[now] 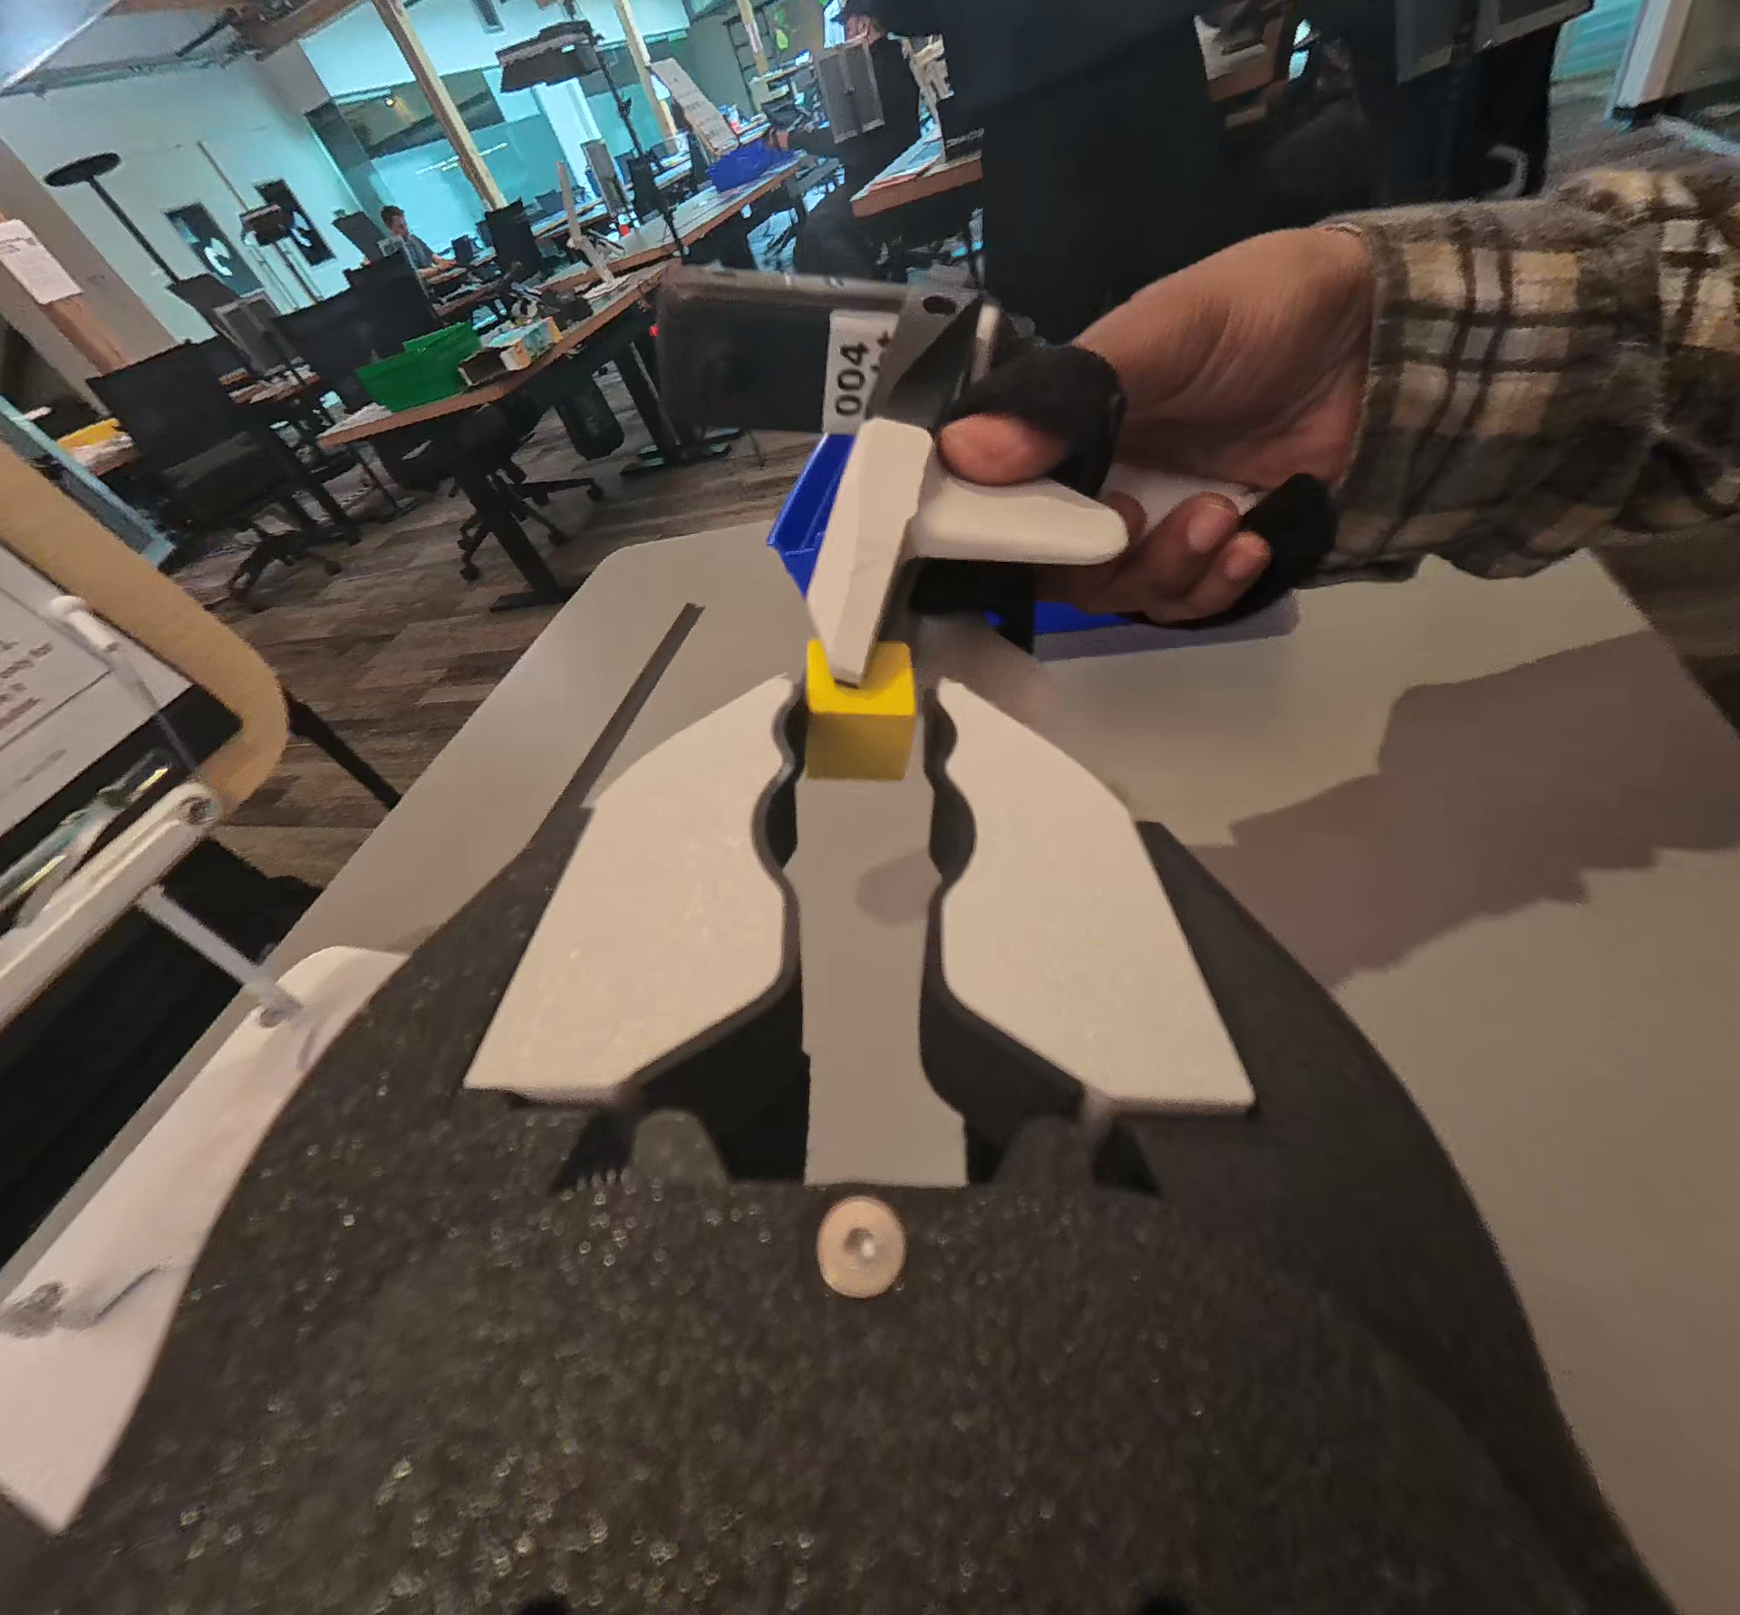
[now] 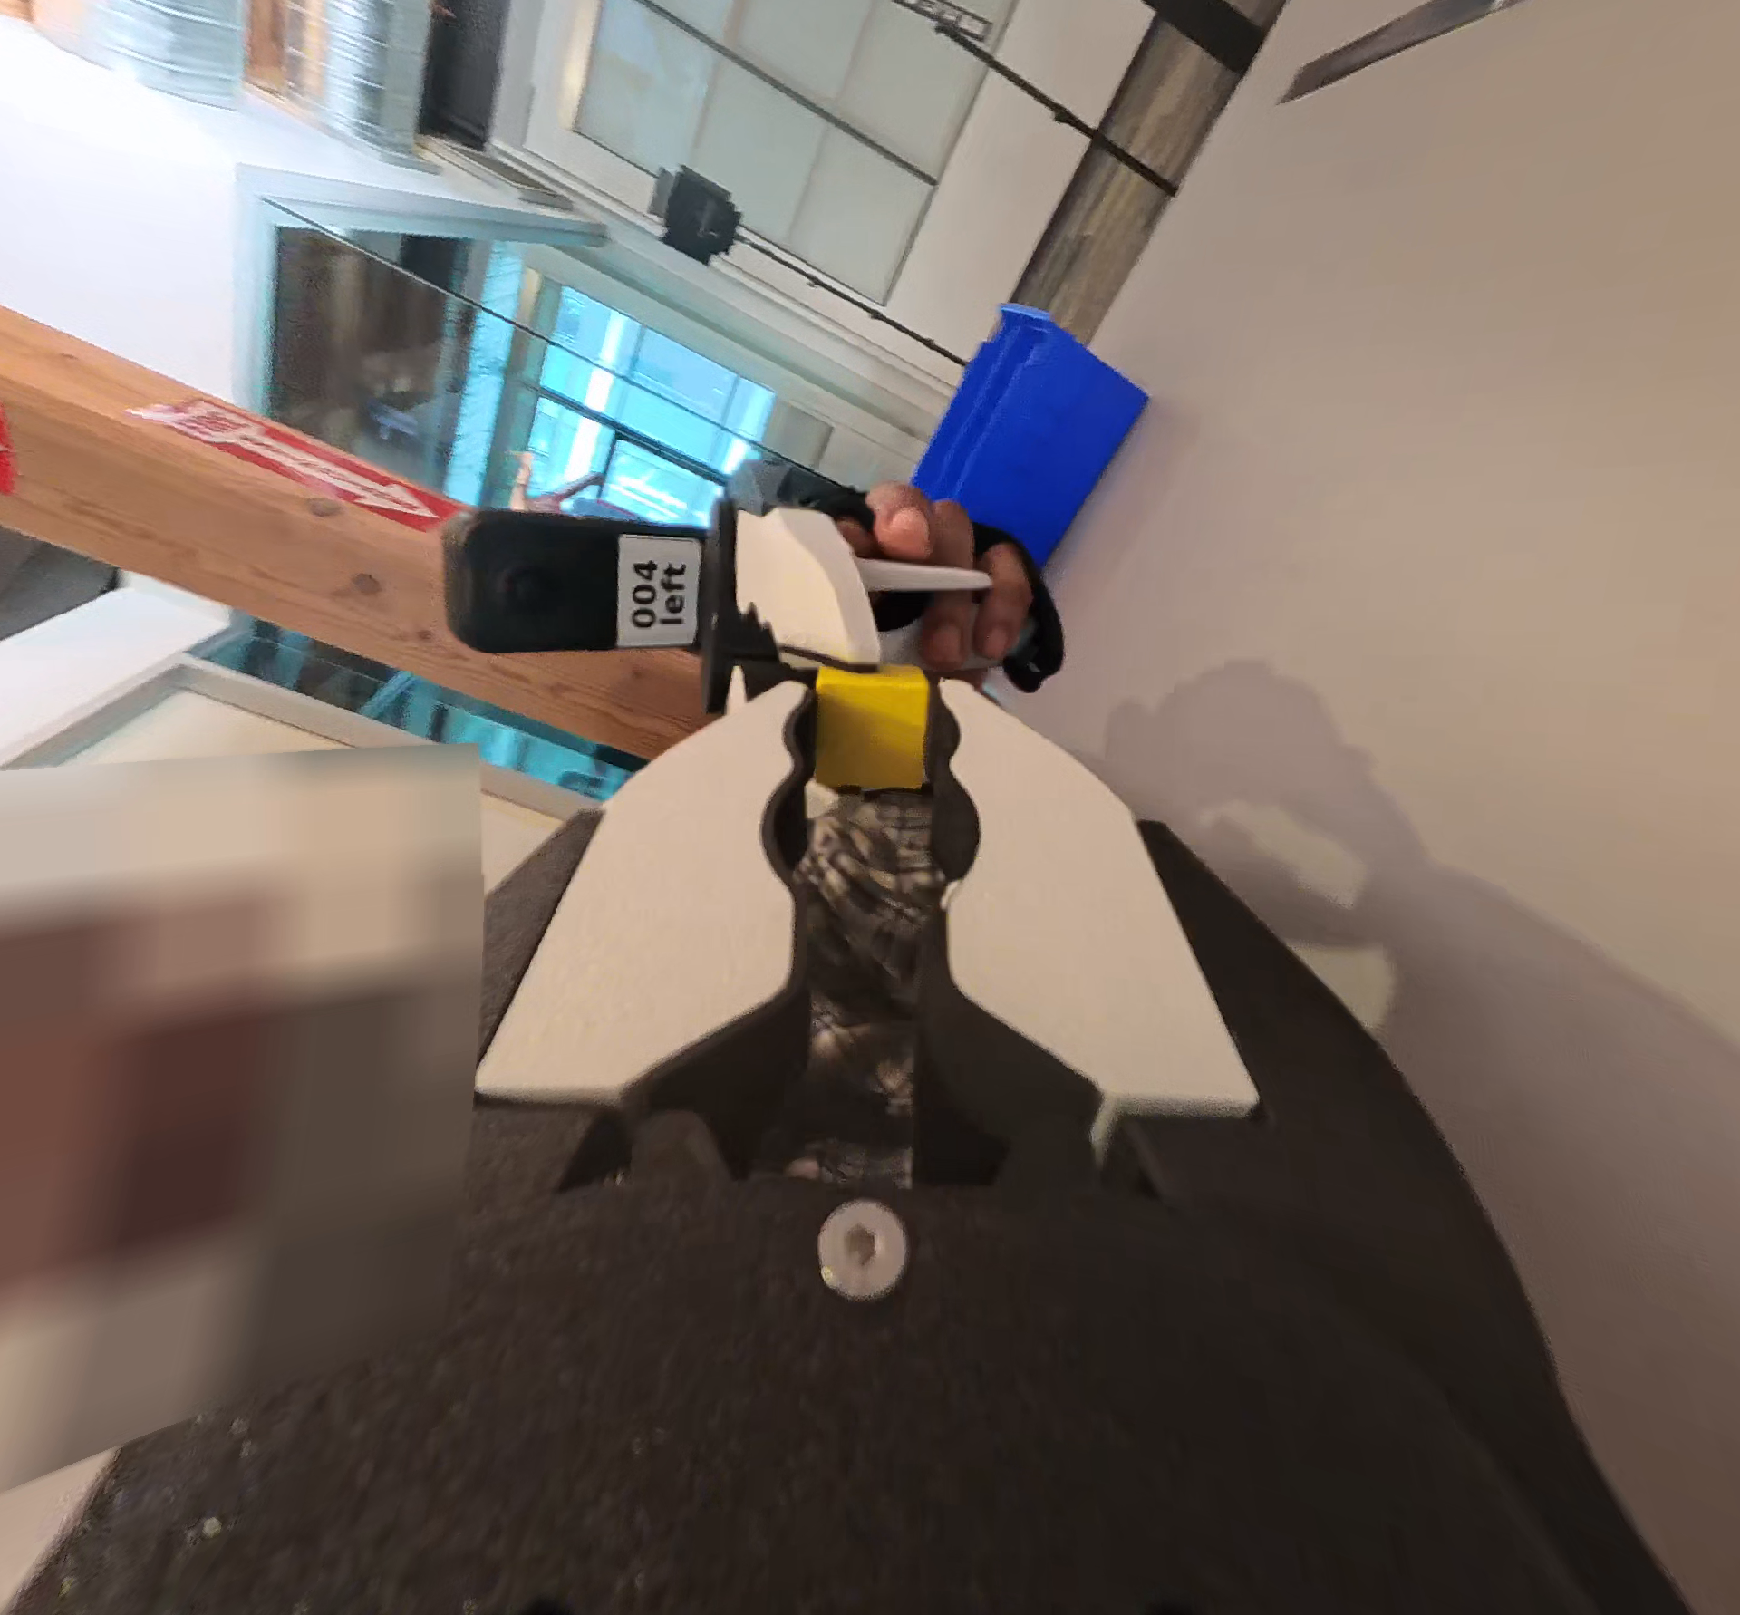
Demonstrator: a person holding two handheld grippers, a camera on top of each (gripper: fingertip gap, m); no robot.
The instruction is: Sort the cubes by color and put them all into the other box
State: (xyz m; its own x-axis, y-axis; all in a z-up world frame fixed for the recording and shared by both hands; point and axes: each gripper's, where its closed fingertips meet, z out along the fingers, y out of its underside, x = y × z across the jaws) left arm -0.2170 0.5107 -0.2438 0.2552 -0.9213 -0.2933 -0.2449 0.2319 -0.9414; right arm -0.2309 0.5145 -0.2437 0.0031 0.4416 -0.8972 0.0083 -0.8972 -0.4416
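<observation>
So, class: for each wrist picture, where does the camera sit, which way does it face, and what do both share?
Left wrist view: on the left gripper, looking across the grey table at the yellow cube between its jaws; the right hand and plaid sleeve show.
Right wrist view: on the right gripper, rolled sideways, facing the left gripper head-on; the left hand shows.
Shared: the yellow cube, blue bin and grey table.

You can see a white printed label (image 2: 662,591) on the black camera (image 2: 527,581) ahead in the right wrist view, and a second label (image 1: 852,379) in the left. A red sign (image 2: 282,459) lies on the wooden beam (image 2: 188,525). A printed sheet (image 1: 47,704) stands beside your table (image 1: 1412,722).
</observation>
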